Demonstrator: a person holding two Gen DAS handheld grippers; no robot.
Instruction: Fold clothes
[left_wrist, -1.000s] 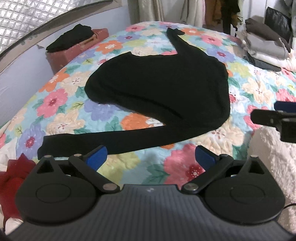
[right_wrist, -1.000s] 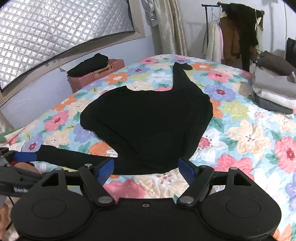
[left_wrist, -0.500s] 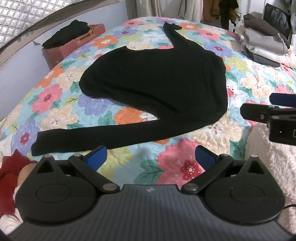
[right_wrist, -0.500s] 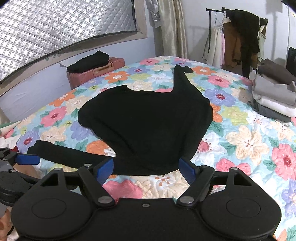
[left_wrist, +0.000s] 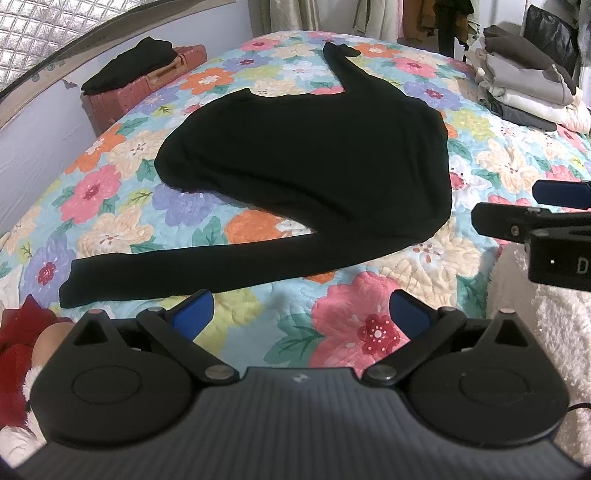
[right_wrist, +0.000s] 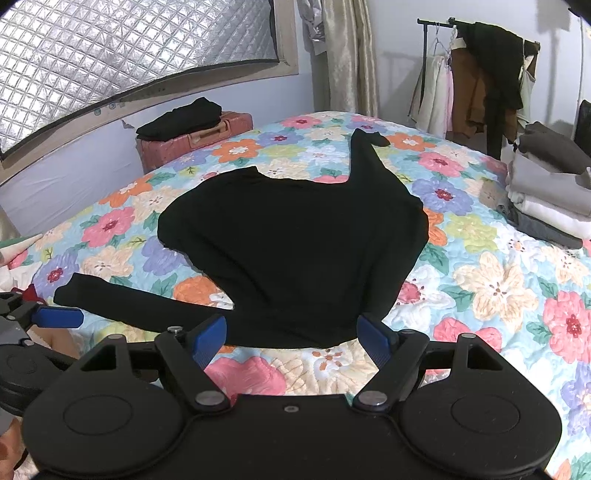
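Observation:
A black long-sleeved top (left_wrist: 314, 166) lies spread flat on the floral quilt (left_wrist: 110, 192). One sleeve (left_wrist: 155, 275) stretches toward the near left, the other (left_wrist: 340, 59) toward the far side. It also shows in the right wrist view (right_wrist: 295, 251). My left gripper (left_wrist: 301, 312) is open and empty, just short of the near sleeve. My right gripper (right_wrist: 293, 334) is open and empty at the top's near edge; it also shows at the right edge of the left wrist view (left_wrist: 535, 214).
A pink suitcase (right_wrist: 195, 138) with a folded black garment (right_wrist: 181, 118) stands at the far left by the wall. A stack of folded clothes (right_wrist: 546, 184) sits at the right on the bed. A clothes rack (right_wrist: 476, 74) stands behind. Red fabric (left_wrist: 18, 332) lies near left.
Both grippers have drawn back and risen a little, so the top looks slightly farther. The top has not moved.

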